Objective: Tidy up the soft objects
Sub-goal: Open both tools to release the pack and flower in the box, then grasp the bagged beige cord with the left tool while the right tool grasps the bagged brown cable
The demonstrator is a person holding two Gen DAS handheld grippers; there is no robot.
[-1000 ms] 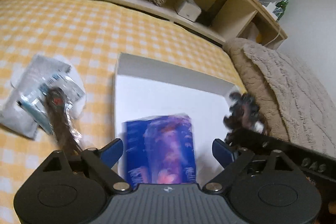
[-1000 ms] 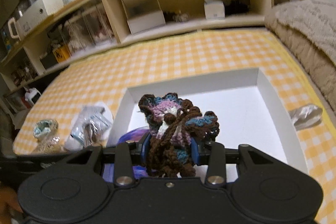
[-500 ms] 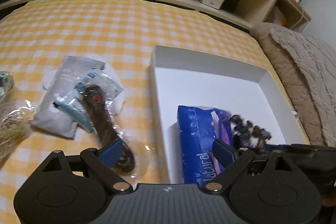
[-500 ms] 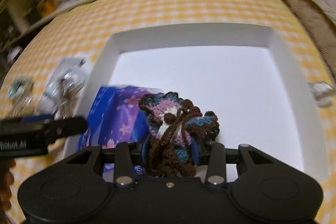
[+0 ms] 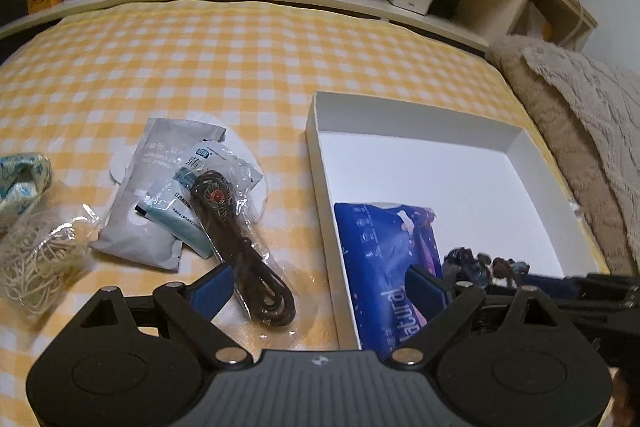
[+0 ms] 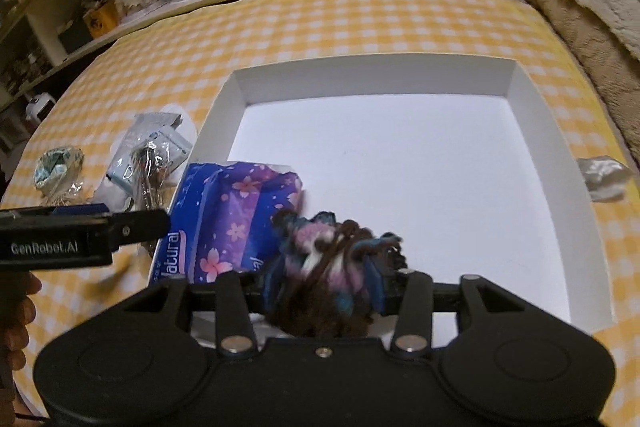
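Soft objects are gathering in the white box (image 6: pixel 536 131): the blue tissue pack (image 6: pixel 232 223) is lying in its near-left corner. Your right gripper (image 6: pixel 320 279) is squeezing the brown-pink yarn bundle (image 6: pixel 324 259) above it. Your left gripper (image 5: pixel 318 289) is gaping empty over the bagged cord (image 5: pixel 244 247), clear only there.

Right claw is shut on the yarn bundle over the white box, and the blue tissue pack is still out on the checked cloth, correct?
Not quite. The right claw is shut on the yarn bundle over the white box, but the blue tissue pack already lies inside the box, against its left wall. The right wrist view shows it.
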